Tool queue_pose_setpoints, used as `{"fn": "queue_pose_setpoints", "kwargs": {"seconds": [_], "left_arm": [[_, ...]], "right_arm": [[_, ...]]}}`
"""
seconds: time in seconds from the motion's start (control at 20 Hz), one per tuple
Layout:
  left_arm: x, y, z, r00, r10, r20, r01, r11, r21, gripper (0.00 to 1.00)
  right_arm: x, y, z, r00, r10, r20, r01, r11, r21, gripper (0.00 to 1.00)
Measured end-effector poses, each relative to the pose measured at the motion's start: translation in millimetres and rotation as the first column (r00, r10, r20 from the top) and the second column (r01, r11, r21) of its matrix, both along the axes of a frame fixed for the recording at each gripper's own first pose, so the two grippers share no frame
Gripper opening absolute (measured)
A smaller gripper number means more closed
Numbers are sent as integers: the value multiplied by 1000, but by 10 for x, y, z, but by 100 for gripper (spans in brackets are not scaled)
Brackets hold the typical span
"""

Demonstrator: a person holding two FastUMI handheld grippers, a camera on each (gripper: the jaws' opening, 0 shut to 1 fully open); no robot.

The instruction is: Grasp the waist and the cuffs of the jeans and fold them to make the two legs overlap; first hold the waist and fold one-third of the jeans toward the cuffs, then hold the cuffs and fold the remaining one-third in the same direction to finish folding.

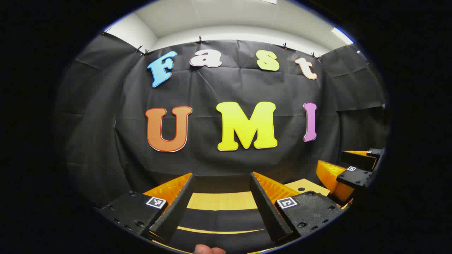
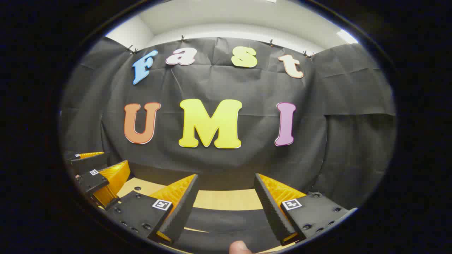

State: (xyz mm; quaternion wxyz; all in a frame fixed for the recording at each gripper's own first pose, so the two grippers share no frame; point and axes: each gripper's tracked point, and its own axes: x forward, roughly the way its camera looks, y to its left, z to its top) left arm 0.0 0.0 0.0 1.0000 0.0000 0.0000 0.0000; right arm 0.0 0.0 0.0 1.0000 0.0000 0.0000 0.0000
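Note:
My left gripper (image 1: 221, 176) is open, its two fingers spread wide with nothing between them. It is held level above a pale wooden tabletop (image 1: 222, 201) and faces the black cloth wall. My right gripper (image 2: 226, 176) is open too, with an empty gap, pointing at the same wall over the tabletop (image 2: 226, 199). The two are side by side: the right gripper (image 1: 339, 164) appears at the right edge of the left gripper view, and the left gripper (image 2: 106, 164) at the left edge of the right gripper view.
The black cloth wall (image 1: 226, 88) closes off the far side of the table and wraps round both sides. A fingertip (image 1: 208, 249) of the holding hand peeks in at the bottom edge, and another fingertip (image 2: 240, 247) likewise in the right gripper view.

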Motion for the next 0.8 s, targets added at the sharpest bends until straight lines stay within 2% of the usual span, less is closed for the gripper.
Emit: {"fn": "queue_pose_setpoints", "kwargs": {"seconds": [0.05,0.2,0.25,0.8], "left_arm": [[11,-5,4,1000,0,0,0,1000,-3,98],[43,14,-25,1000,-1,-3,1,1000,-14,98],[46,19,-25,1000,-3,-4,3,1000,-15,98],[19,11,-23,1000,-5,3,5,1000,-27,98]], "right_arm": [[16,20,-1,1000,3,-2,-3,1000,-5,97],[36,32,-21,1000,5,-6,-6,999,-48,95],[45,44,-34,1000,10,-9,-10,999,-43,97],[8,-97,66,1000,-2,16,2,1000,-24,95]]}}
